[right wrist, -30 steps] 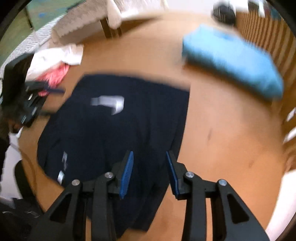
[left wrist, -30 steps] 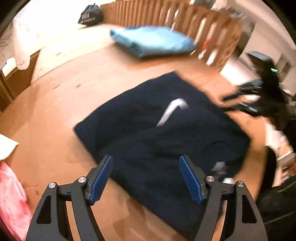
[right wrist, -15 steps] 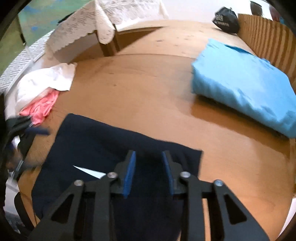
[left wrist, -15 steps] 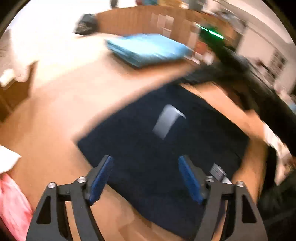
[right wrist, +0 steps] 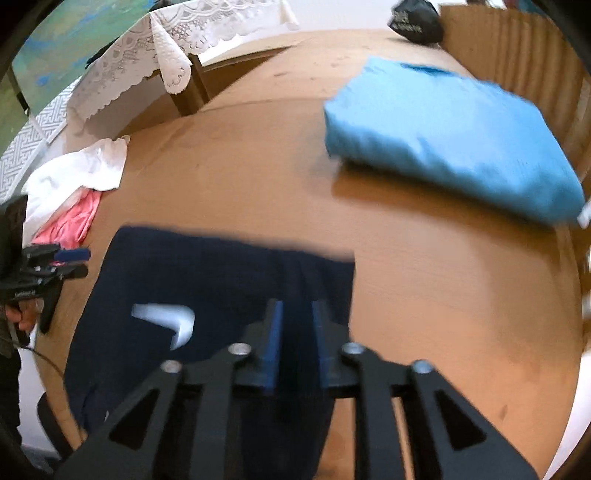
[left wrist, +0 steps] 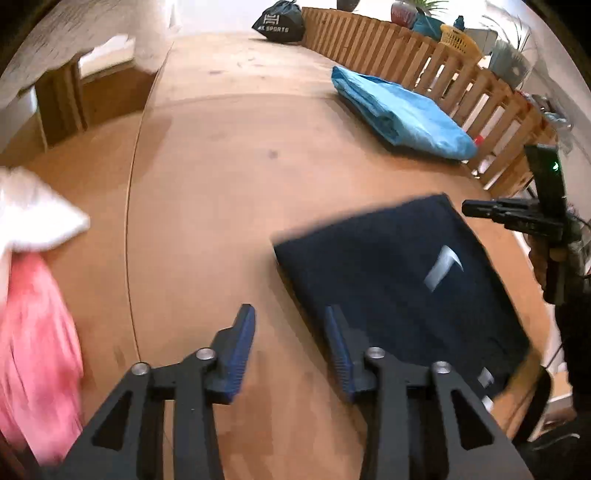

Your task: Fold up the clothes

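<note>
A folded navy garment [left wrist: 402, 280] with a white logo lies flat on the wooden table [left wrist: 229, 177]; it also shows in the right wrist view [right wrist: 192, 280]. My left gripper [left wrist: 290, 314] is open and empty, just off the garment's left edge. My right gripper [right wrist: 297, 308] hovers over the garment's right part, jaws nearly together with a narrow gap, nothing clearly between them. The right gripper also shows in the left wrist view [left wrist: 476, 211] beside the garment's far corner. The left gripper shows in the right wrist view [right wrist: 75, 260].
A folded light blue garment [left wrist: 399, 110] lies at the far right by a wooden slat fence [left wrist: 424, 55]. A pink [left wrist: 37, 354] and white [left wrist: 33, 214] pile sits at the left. A black bag [left wrist: 280, 22] stands at the far end.
My left gripper narrowed its opening and swung left, off the garment onto bare table. My right gripper closed further and dropped back over the garment's right side.
</note>
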`<state>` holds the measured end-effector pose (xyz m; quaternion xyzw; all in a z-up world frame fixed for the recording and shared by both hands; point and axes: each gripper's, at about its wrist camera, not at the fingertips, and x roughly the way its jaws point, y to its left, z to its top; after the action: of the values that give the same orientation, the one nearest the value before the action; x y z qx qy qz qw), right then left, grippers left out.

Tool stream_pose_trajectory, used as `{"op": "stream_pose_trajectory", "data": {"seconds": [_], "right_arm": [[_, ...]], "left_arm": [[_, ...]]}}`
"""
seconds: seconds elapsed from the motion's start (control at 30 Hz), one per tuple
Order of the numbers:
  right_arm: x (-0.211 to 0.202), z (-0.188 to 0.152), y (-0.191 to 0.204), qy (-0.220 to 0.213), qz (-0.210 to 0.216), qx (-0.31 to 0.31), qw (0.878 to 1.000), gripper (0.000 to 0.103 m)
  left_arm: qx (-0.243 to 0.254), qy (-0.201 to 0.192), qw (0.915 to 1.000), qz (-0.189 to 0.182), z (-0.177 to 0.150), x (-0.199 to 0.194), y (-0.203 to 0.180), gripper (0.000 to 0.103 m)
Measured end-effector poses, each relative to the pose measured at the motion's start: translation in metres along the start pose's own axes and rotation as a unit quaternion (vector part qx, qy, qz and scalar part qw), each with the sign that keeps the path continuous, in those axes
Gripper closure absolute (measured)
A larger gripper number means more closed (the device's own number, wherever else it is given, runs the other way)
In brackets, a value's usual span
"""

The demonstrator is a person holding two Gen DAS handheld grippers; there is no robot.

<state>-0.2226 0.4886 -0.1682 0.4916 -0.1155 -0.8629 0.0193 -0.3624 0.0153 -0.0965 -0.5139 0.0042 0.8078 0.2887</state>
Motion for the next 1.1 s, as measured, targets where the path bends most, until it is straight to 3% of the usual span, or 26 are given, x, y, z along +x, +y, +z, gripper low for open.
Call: {"op": "stream_pose_trajectory", "data": {"seconds": [0.13,0.27,0.37,0.5,0.57,0.63,0.8,1.0,1.03,1.1], "right_arm": [[-0.032,-0.056,-0.020,0.003,-0.004,0.031,1.000,0.059],[-0.044,-0.087,-0.028,0.004,0.006,0.061,0.998,0.053],[-0.039,-0.095,-0.025,0.008,0.003,0.072,0.997,0.050],[-0.038,-0.103,-0.018,-0.011,0.001,0.080,0.997,0.034],[-0.036,-0.106,-0.014,-0.019,-0.001,0.078,0.997,0.022],[-0.032,-0.105,-0.008,-0.022,-0.012,0.062,0.998,0.020],[-0.033,-0.104,0.003,-0.019,-0.040,0.008,0.999,0.018],[-0.035,-0.109,0.014,-0.019,-0.007,-0.043,0.999,0.020],[-0.035,-0.108,0.013,-0.018,0.004,-0.038,0.999,0.022],[-0.033,-0.105,0.012,-0.016,0.028,-0.022,0.999,0.037]], "left_arm": [[-0.040,0.005,0.9989,-0.024,-0.038,-0.004,-0.016,0.048],[-0.073,0.012,0.9969,-0.024,-0.045,0.010,-0.039,0.040],[-0.088,0.026,0.9957,-0.015,-0.047,0.022,-0.052,0.039],[-0.105,0.033,0.9938,-0.012,-0.058,0.031,-0.062,0.036],[-0.103,0.029,0.9942,-0.008,-0.059,0.034,-0.068,0.028],[-0.109,0.024,0.9937,-0.009,-0.060,0.034,-0.070,0.028],[-0.116,0.018,0.9925,-0.035,-0.057,0.044,-0.083,0.027],[-0.063,0.011,0.9977,-0.022,-0.056,0.054,-0.110,0.025],[-0.059,0.008,0.9979,-0.027,-0.056,0.055,-0.112,0.025],[-0.041,0.004,0.9985,-0.036,-0.056,0.058,-0.119,0.027]]}}
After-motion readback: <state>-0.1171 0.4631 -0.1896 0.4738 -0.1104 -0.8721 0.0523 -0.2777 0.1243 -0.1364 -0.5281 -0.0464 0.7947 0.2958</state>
